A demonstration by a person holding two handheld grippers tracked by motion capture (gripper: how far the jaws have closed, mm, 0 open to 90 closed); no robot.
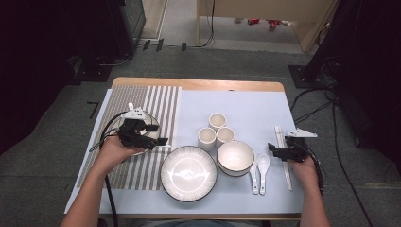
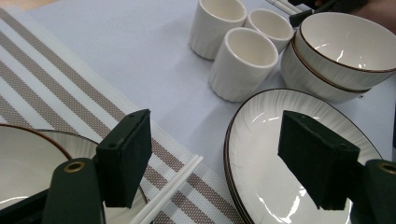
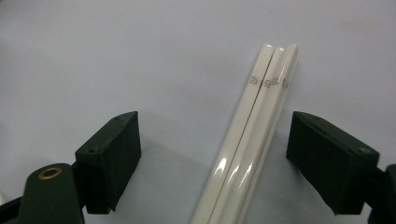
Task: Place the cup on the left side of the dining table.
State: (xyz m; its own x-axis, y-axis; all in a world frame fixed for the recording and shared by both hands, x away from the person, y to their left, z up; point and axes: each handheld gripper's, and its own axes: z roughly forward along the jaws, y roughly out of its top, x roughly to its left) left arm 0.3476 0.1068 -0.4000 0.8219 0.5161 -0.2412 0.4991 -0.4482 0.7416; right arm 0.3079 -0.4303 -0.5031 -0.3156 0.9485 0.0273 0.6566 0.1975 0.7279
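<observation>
While the left gripper (image 1: 161,134) hangs over the brown-and-white striped woven placemat (image 1: 161,101) with its jaws apart and nothing between them, the right gripper (image 1: 270,148) sits low beside the bundle of glossy white chopsticks (image 1: 283,156) at the right of the pale blue surface (image 1: 246,101), jaws also spread, the sticks lying between them unpressed. That looks like the set-up for a pickup: the jaws straddle the sticks so that closing would catch them together.

The left jaws stand above a white, dark-rimmed shallow bowl (image 2: 23,158) on the placemat, with a single pair of white chopsticks (image 2: 170,189) lying beside it, probably a place setting being laid.

The high view gives the whole layout: large white ribbed plate (image 1: 188,173), stacked white bowls (image 1: 235,157), three small white cups (image 1: 216,131), two white ceramic spoons (image 1: 259,171). The right gripper view (image 3: 209,140) shows small printed marks on the chopsticks (image 3: 261,116); the left gripper view shows that the ribbed plate (image 2: 261,154) is a stack.
</observation>
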